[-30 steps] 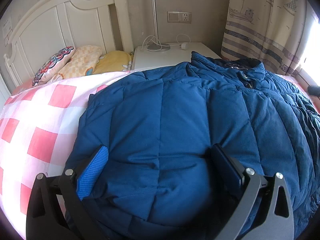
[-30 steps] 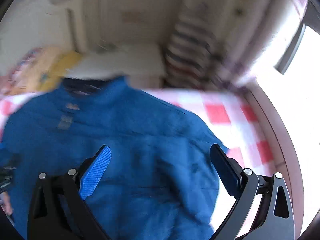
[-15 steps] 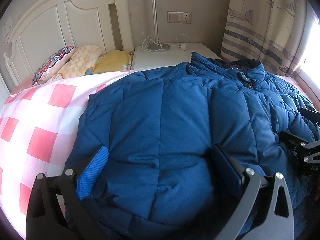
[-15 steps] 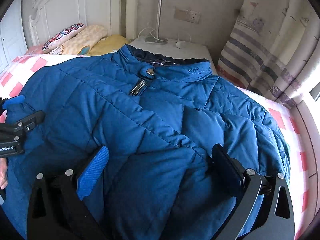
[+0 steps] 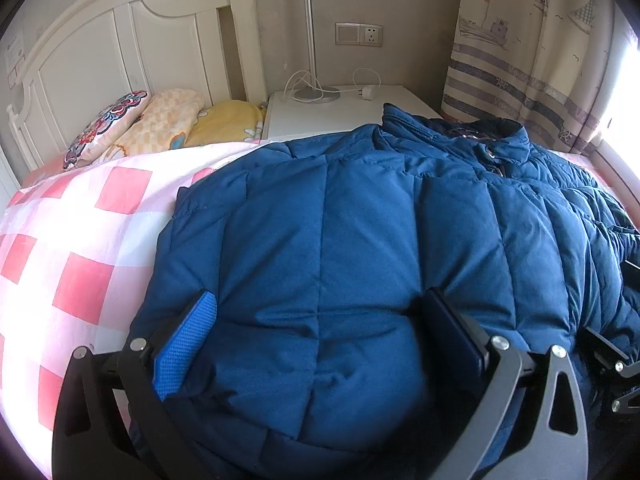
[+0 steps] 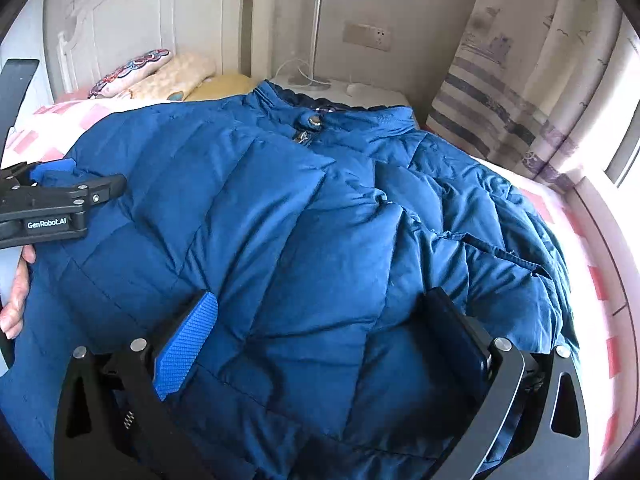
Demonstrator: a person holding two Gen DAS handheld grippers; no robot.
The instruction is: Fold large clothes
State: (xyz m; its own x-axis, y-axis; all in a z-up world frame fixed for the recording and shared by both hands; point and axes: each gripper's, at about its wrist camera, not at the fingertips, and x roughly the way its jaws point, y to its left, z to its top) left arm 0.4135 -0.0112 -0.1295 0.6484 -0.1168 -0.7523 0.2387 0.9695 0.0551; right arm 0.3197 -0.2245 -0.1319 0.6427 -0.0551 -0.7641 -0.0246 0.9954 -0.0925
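- We see a blue quilted jacket (image 5: 360,248) spread flat across the bed, front side up, collar (image 6: 360,120) toward the nightstand (image 5: 352,108).
- Under it lies a pink-and-white checked bedsheet (image 5: 80,248), bare on the left side in the left wrist view and along the window side in the right wrist view.
- Our left gripper (image 5: 320,320) sits low over the jacket's lower left part, jaws spread wide, padded fabric bulging between them. Nothing is pinched.
- Our right gripper (image 6: 324,320) is likewise spread wide over the lower right part, above a folded-in sleeve (image 6: 480,240). Whether its fingers press into the fabric, we cannot tell.
- In the right wrist view the left gripper appears from the side at the frame's left edge, with a person's hand (image 6: 18,292) behind it.
- The snap button (image 6: 315,121) at the collar and the zipper pull (image 6: 303,136) just below it are visible near the jacket's top.
- Pillows (image 5: 148,124) are stacked against the white headboard (image 5: 120,44), well apart from the jacket.
- On the nightstand: a lamp base with thin pole (image 5: 308,40) and a white charger with cable (image 5: 368,92).
- A striped curtain with ship print (image 5: 520,60) hangs to the right, bright window light beside it.
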